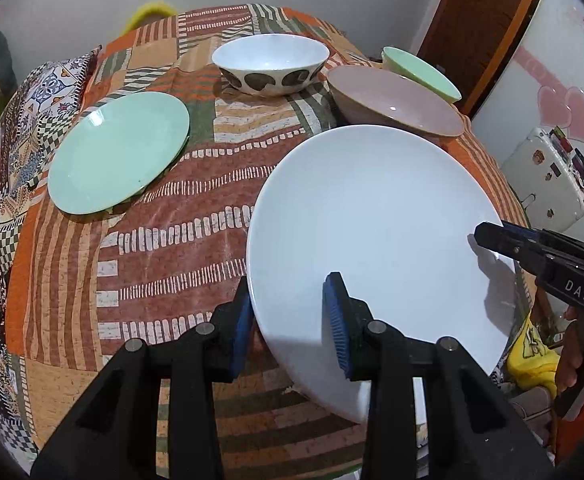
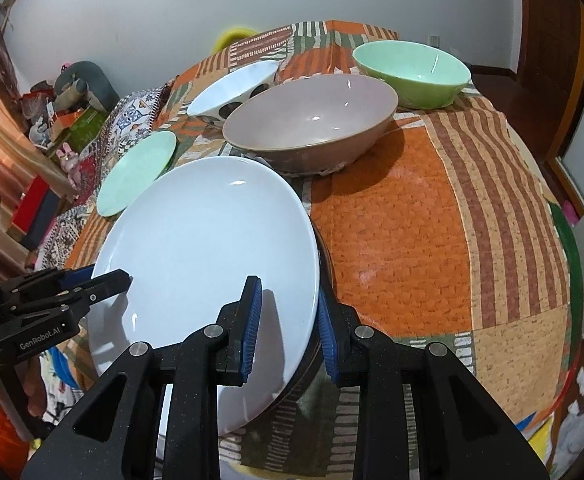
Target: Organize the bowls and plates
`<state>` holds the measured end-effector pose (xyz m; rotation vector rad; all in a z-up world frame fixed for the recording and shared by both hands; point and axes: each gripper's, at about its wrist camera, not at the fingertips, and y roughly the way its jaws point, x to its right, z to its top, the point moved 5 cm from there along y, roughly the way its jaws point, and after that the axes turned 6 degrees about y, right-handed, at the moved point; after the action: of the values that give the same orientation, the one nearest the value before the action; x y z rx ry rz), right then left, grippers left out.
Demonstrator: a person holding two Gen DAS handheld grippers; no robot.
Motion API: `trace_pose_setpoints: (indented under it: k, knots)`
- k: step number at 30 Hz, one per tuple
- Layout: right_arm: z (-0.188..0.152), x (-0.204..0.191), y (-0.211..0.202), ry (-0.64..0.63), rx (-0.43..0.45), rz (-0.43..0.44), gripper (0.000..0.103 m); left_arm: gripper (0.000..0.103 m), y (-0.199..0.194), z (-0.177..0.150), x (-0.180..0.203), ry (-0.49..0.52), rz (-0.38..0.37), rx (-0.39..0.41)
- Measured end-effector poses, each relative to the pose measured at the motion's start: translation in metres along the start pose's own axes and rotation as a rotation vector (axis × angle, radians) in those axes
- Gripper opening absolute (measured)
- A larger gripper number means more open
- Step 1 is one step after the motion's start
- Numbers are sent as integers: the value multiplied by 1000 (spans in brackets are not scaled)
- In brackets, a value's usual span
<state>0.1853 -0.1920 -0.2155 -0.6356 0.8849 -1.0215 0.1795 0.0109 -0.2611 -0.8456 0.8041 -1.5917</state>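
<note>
From the left wrist view, the left gripper (image 1: 292,320) pinches the near rim of the large round white plate (image 1: 375,232), while the right gripper (image 1: 487,236) clamps its far edge. On the patchwork-covered table (image 1: 196,208) the small mint-green plate (image 1: 118,152) lies well apart. The white bowl with dark spots (image 1: 270,62), brown bowl (image 1: 395,100) and green bowl (image 1: 419,68) stand unstacked.

From the right wrist view, the white plate sits low over the cloth (whether it touches is unclear), and nothing looks sorted yet.
</note>
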Motion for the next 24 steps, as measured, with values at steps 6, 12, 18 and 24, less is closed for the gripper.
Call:
trace_pose_setpoints:
  k: [6,12,18,24]
  knots:
    - [1,-3,3,-40,3,-50,25,37,6,-1,-3,-24,-22,-16]
    - [3,-3,4,-67,10,-96,28,36,10,-3,11,85,90,-1]
    - [3,1,5,-45,4,-67,31,36,8,-2,1,30,40,9]
    - [4,0,-1,-46,9,-63,33,36,-11,3,-8,11,60,55]
